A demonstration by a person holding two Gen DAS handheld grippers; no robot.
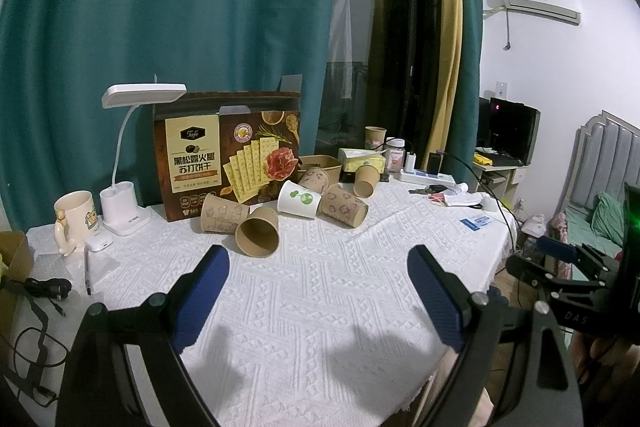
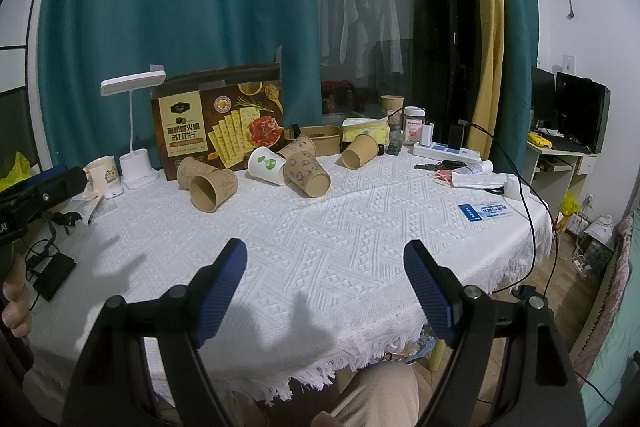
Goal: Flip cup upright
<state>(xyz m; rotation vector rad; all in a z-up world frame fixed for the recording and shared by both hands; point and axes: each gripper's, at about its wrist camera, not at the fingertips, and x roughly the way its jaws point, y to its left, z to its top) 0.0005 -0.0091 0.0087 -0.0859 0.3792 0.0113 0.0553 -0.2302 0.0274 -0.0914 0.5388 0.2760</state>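
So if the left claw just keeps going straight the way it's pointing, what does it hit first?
Probably the white tablecloth: the open left claw tilts down at bare cloth. If it clears that, the nearest tipped brown cup lies slightly left of its line. Depth is unclear.

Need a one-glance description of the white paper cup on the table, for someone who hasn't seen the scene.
Find the big brown cracker box standing at the back of the white tablecloth. Paper cups lie tipped over in front of it; the white cup lies in the middle of that cluster. It is the only white one, with green printed marks, while its neighbours are brown.
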